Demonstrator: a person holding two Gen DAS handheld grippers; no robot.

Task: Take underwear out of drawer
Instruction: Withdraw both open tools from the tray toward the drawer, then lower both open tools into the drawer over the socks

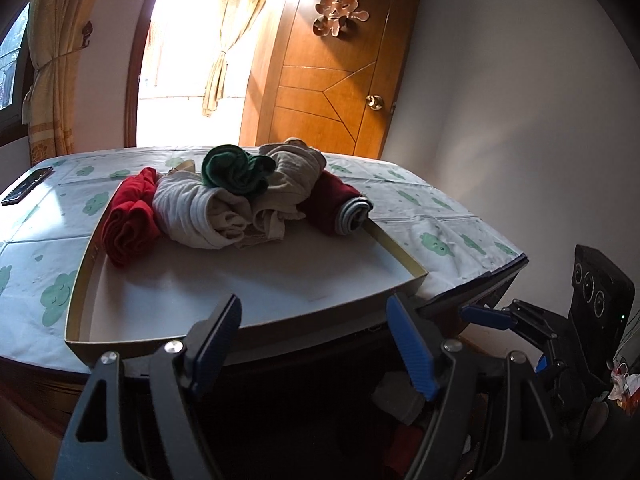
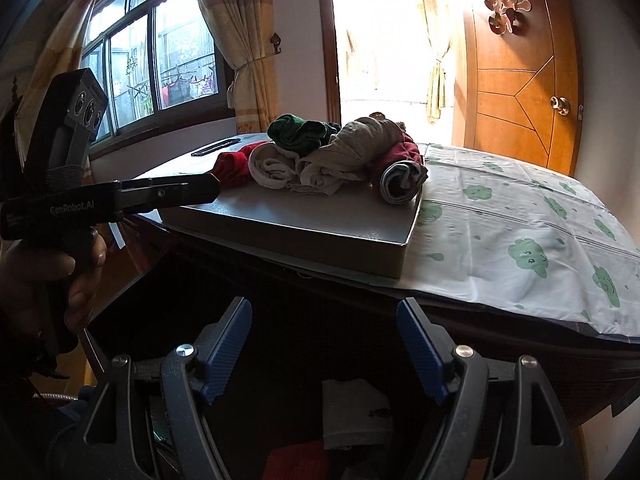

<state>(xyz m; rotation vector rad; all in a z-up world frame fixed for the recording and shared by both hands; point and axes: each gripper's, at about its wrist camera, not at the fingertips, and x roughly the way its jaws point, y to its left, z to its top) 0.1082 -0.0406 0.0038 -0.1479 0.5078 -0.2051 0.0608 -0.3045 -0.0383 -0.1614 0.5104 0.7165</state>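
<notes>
Both pairs of jaws are spread with nothing between them: the left gripper [image 1: 314, 344] and the right gripper [image 2: 324, 348] are held over a dark open drawer [image 2: 304, 360], where grey and red underwear [image 2: 354, 420] is dimly made out. On the tabletop [image 1: 440, 220], covered with a green-cloud-patterned cloth, a shallow cardboard tray [image 1: 256, 280] carries rolled garments [image 1: 240, 196] at its far end. A wooden door [image 1: 332, 80] bears a gold ornamental character. "GenRobot.AI" is read on the left gripper only in the right wrist view, which alone shows the window [image 2: 148, 60] fully and a hand [image 2: 52, 276]. A phone [image 1: 26, 186] is seen clearly at far left.
</notes>
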